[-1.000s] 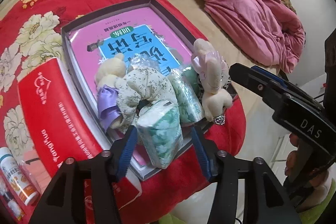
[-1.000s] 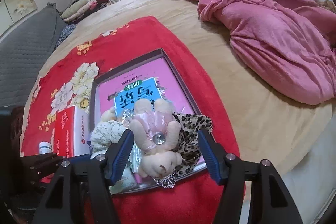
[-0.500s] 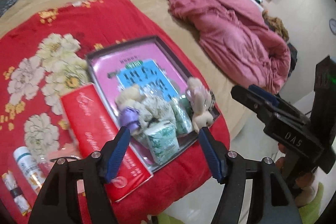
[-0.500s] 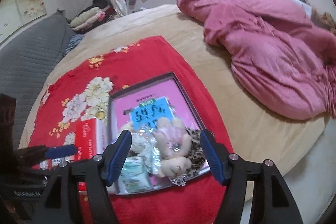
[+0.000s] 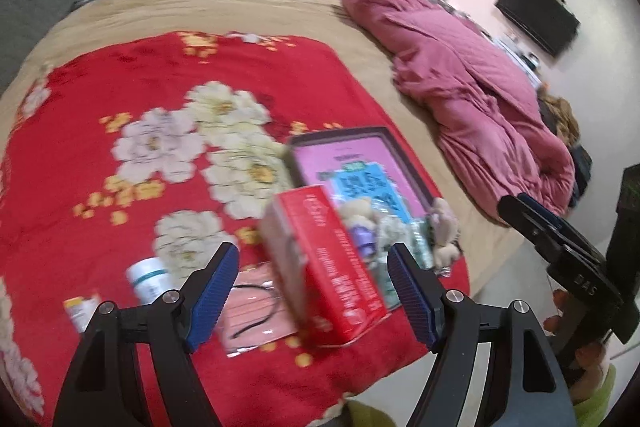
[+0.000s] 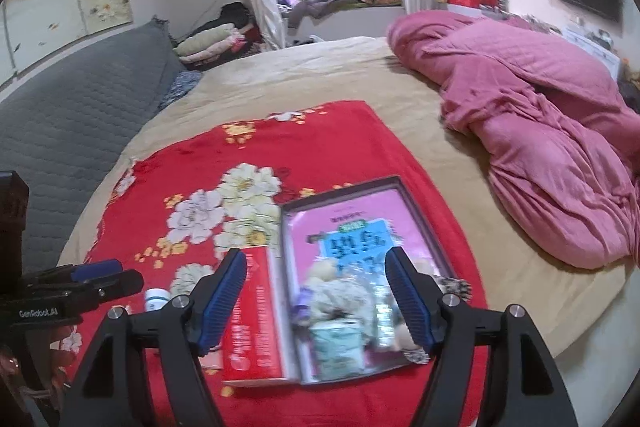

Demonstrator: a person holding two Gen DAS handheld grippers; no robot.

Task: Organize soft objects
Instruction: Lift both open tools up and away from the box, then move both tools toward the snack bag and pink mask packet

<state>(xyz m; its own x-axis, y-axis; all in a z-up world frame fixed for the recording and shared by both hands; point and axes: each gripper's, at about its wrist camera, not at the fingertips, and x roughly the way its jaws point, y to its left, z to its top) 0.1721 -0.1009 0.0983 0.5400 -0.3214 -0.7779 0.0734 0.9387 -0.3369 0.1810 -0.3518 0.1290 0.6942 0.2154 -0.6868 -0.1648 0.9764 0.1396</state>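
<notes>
red floral blanket [image 6: 280, 155], pink quilt [image 6: 540, 131], red box [image 5: 332, 267]

Both wrist views above shared tray [image 5: 298, 147]

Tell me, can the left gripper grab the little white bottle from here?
Probably yes. The left gripper is open and empty, and the small white bottle lies uncovered on the red flowered blanket, just off to its left.
</notes>
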